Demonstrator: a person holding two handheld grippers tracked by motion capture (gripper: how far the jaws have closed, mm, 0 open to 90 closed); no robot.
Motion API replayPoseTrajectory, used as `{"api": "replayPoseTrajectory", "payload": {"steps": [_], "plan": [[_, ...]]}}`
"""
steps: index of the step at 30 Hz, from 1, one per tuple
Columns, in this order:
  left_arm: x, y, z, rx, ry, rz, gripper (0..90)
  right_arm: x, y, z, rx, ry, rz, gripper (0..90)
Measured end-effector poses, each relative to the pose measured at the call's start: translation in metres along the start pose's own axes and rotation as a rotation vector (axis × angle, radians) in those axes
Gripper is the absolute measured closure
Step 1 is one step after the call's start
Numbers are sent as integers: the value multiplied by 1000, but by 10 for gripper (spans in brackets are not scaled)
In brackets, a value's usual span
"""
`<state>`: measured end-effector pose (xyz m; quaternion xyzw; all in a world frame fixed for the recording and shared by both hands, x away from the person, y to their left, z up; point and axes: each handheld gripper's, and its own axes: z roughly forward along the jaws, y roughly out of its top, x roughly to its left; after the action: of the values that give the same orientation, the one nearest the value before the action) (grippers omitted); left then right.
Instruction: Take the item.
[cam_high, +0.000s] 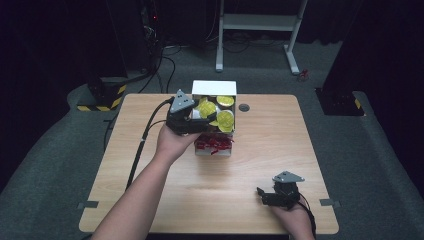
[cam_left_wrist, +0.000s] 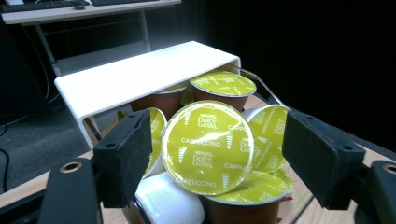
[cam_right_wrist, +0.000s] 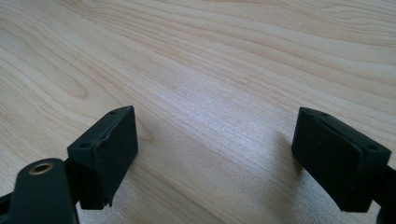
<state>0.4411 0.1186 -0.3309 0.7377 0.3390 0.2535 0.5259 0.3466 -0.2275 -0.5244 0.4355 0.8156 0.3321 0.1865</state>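
Left gripper (cam_high: 204, 119) is up at the white box (cam_high: 214, 88) at the far middle of the counter (cam_high: 260, 145), fingers pointing into the pile of capsules. The high view gives the layout: box lid open at the back, yellow-lidded capsules heaped on top, red wrappers (cam_high: 214, 143) spilling at the near end of the box, cable trailing from the gripper off the counter's left side. The left gripper view adds the detail: the capsule (cam_left_wrist: 208, 147) between the fingers is tilted on edge, its yellow foil lid reading Nescafé Dolce Gusto Cappuccino facing the camera. Fingers (cam_left_wrist: 123, 156) at medium width, either side of it with a visible gap, pads not pressing it, so nothing gripped. More Cappuccino capsules crowd it: one upright behind (cam_left_wrist: 223, 86), tilted ones left and right, another underneath with a brown body (cam_left_wrist: 243, 212), plus a white capsule body (cam_left_wrist: 170, 205) bottom left. The white lid (cam_left_wrist: 140, 77) arches over the back of the pile. Right gripper (cam_high: 265, 194) is well apart at the near right corner of the counter, held in the person's hand; the right gripper view shows its fingers (cam_right_wrist: 105, 156) spread wide over bare wood with nothing between them. Counter is light woodgrain with a round grommet (cam_high: 244, 107) right of the box. Room is dark, grey carpet, white desk frame (cam_high: 257, 30) behind, a black base with yellow and black hazard tape (cam_high: 102, 95) far left.
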Motion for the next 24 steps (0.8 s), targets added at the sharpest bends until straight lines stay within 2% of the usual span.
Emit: {"api": "replayPoseTrajectory", "payload": {"steps": [2, 13, 24], "plan": [[0, 0, 2, 12, 5, 12, 247, 0, 0, 0, 0, 0, 0, 145], [1, -4, 13, 53, 17, 14, 251, 0, 0, 0, -2, -1, -3, 145], [1, -6, 16, 60, 27, 17, 282, 0, 0, 0, -1, 0, -1, 145]]}}
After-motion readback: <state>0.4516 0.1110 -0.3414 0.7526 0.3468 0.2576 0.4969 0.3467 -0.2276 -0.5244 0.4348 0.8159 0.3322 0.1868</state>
